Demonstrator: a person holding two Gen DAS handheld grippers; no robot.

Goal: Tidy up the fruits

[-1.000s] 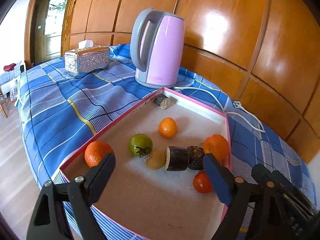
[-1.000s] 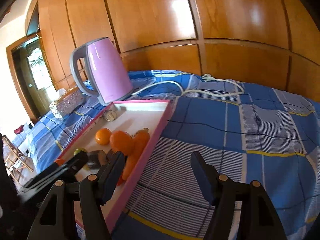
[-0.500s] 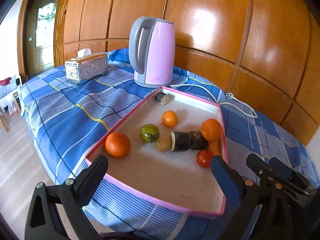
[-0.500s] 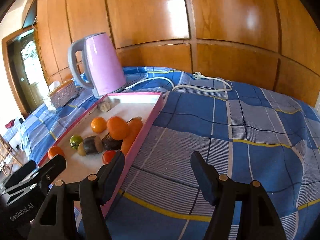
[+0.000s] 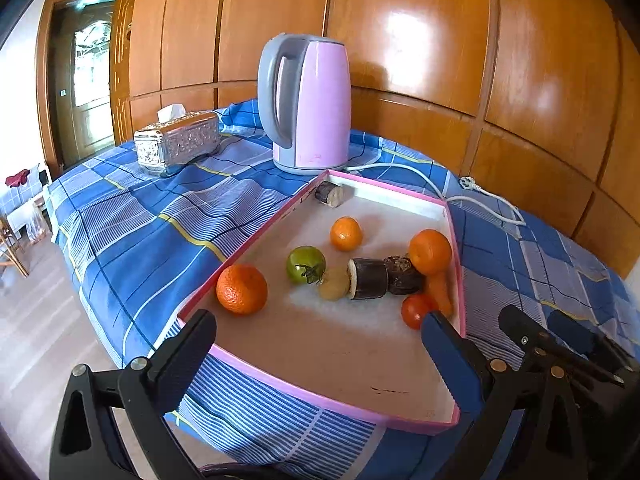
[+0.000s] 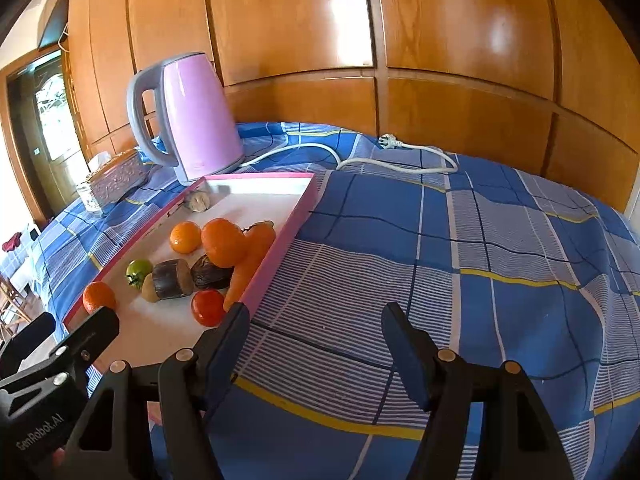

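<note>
A pink-rimmed tray lies on a blue plaid cloth. In it are an orange at its near left, a smaller orange, a third orange, a green tomato, a red tomato, a carrot, dark eggplant pieces and a yellowish fruit. My left gripper is open and empty at the tray's near edge. My right gripper is open and empty over the cloth, right of the tray.
A pink kettle stands behind the tray, its white cord trailing right. A silver tissue box sits at the far left. A wooden panelled wall is behind. The table edge drops to the floor at left.
Both grippers have drawn back from the tray, so more of the tray and cloth shows. Both stay open. The fruits have not moved.
</note>
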